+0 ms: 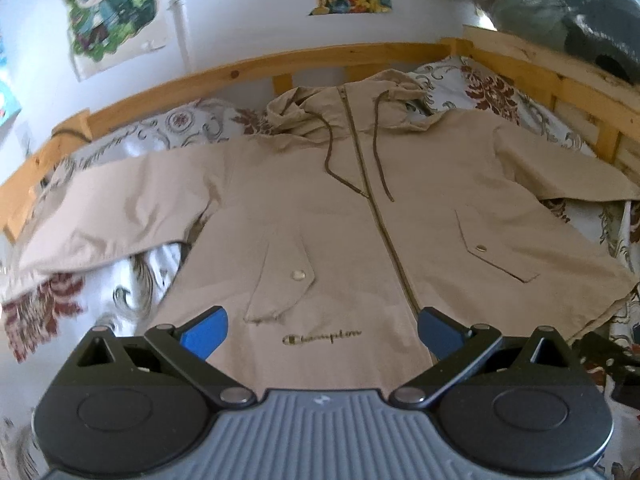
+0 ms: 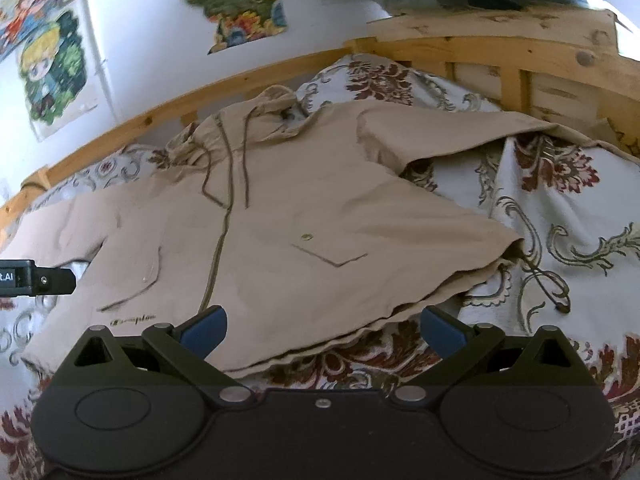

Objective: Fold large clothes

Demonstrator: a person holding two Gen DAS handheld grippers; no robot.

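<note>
**Tan jacket spread flat, both grippers hovering empty**

A beige hooded zip-front jacket (image 1: 340, 216) lies face up on a white bedspread with dark red and grey floral pattern (image 2: 560, 208), its hood toward the pale wooden bed frame (image 1: 168, 88) and both sleeves stretched out sideways. The zip is closed and brown drawstrings trail down the chest. The left gripper (image 1: 322, 330) hangs above the hem near the embroidered logo, blue-padded jaws spread wide, holding nothing. The right gripper (image 2: 322, 330) sits over the jacket's lower right corner, equally wide open and empty. Cartoon posters (image 1: 114, 12) hang on the white wall behind.
</note>
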